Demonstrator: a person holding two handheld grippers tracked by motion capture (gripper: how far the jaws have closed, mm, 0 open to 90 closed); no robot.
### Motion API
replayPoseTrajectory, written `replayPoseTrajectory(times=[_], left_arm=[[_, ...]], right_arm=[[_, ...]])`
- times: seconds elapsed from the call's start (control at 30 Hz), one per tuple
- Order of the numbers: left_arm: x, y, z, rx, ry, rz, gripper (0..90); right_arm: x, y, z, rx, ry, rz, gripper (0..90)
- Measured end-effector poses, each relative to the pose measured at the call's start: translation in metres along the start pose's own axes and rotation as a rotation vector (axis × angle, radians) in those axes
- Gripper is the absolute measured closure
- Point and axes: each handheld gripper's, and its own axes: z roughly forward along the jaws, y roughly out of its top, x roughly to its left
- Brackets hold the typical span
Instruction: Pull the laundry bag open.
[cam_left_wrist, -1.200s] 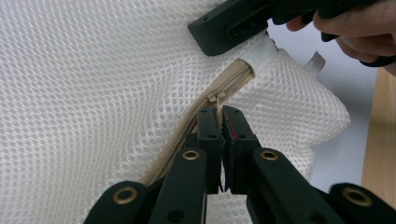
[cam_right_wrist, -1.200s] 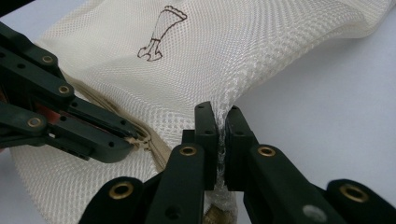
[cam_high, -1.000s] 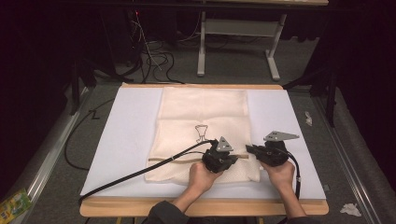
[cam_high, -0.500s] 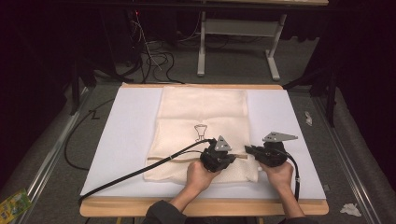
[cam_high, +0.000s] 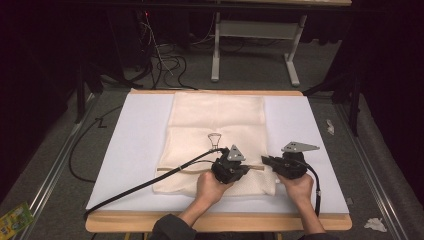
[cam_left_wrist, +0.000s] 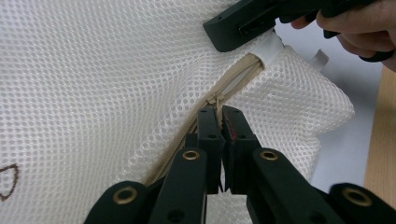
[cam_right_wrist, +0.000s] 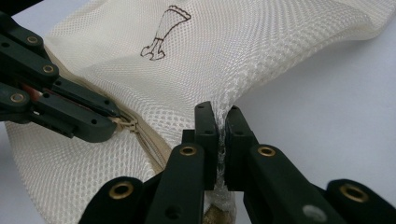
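— Mesh is what both grippers are working on: one cream laundry bag (cam_high: 216, 145) lies flat on the white surface (cam_high: 135, 150), its zipper (cam_high: 172, 169) running across the end nearest the person.

— How do the jaws stand?

— In the left gripper view the left gripper (cam_left_wrist: 219, 116) has its jaws pressed together on the zipper pull (cam_left_wrist: 215, 100), with the beige tape running up past them. In the right gripper view the right gripper (cam_right_wrist: 217, 122) has its jaws closed on a pinch of mesh at the bag's edge, just beside the zipper's end.

— So which step does that look like?

— Most likely sliding the zipper along. The right gripper seems to be anchoring the bag while the left draws the pull.

— What would make it go well?

— The left gripper should probably travel straight along the line of the teeth, low to the surface, so the pull doesn't twist out from between the jaws. The right gripper ought to hold the mesh taut and steady against that pull; slack fabric could bunch and snag in the slider.

— And the count?

— One bag, one zipper, one small printed mark (cam_high: 215, 139) on the mesh. Two grippers, one in the left hand (cam_high: 209, 187) and one in the right hand (cam_high: 298, 186), each with two jaws and each trailing one black cable (cam_high: 150, 184).
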Motion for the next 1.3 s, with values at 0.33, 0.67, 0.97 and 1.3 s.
replayPoseTrajectory(times=[0.33,0.67,0.97,1.3], left_arm=[[0.004,-0.005,-0.001,-0.009,-0.006,-0.024,87.2],[0.009,-0.006,-0.010,-0.004,-0.004,-0.012,87.2],[0.011,-0.009,-0.011,-0.019,-0.004,-0.023,87.2],[0.017,-0.012,-0.021,-0.030,0.009,-0.031,87.2]], right_arm=[[-0.001,-0.002,0.003,0.001,0.003,0.009,88.0],[-0.001,-0.001,0.006,0.003,0.008,0.001,88.0],[0.000,0.000,0.010,0.004,0.011,0.005,88.0],[0.003,0.004,0.008,0.012,-0.008,-0.007,88.0]])
